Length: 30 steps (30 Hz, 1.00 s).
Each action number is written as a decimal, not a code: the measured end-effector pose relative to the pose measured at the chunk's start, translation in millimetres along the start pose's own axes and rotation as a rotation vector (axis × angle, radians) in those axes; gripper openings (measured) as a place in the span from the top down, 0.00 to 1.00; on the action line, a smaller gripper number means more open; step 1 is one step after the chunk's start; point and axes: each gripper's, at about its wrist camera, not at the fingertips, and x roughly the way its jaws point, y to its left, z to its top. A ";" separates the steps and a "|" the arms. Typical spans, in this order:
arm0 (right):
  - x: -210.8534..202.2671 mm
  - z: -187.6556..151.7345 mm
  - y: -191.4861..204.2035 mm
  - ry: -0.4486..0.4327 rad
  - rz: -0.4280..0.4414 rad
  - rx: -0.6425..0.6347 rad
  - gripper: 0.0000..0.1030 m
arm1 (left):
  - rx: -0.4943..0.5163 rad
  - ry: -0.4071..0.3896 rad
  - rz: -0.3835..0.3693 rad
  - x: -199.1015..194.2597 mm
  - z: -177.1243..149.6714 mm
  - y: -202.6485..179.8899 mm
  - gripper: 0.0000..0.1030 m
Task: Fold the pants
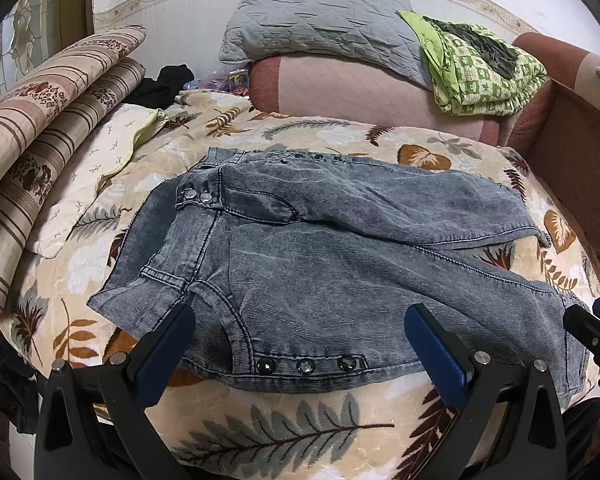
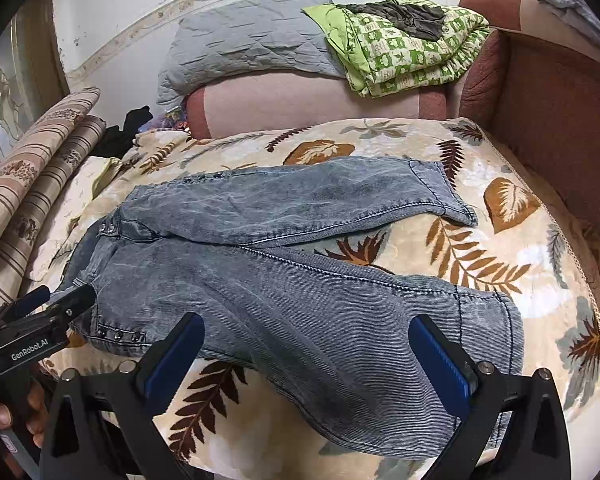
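Left wrist view. One pair of grey denim pants (image 1: 320, 256) is laid flat on one leaf-patterned blanket (image 1: 260, 432), waistband to the left, two legs running right; the long axis is left to right. Three studs (image 1: 306, 366) are counted on the near hip edge, two snaps (image 1: 196, 197) at the waistband. The left gripper (image 1: 300, 332) is spread wide, nothing held, both fingers poised over the near edge of the pants; contact cannot be told. One grey pillow (image 1: 316, 24) and one green quilt (image 1: 480, 72) are stacked behind.

Right wrist view. The same pants (image 2: 300, 280) are seen, hems to the right, the two legs splayed apart in a V. The right gripper (image 2: 306, 340) is spread wide, empty, above the near leg. The left gripper (image 2: 56, 304) is seen at the waist end, held by one hand (image 2: 20, 412).
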 end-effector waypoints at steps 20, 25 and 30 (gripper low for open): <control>4.0 -4.0 -9.9 0.011 0.002 0.022 0.00 | 0.000 0.013 0.005 3.8 -0.8 0.7 0.00; 1.0 -0.9 -33.2 0.034 0.038 0.024 0.00 | -0.024 0.035 0.035 13.5 0.4 25.7 0.00; -9.9 4.0 -133.6 0.053 -0.058 0.192 0.00 | -0.214 0.090 0.175 38.7 0.0 108.8 0.00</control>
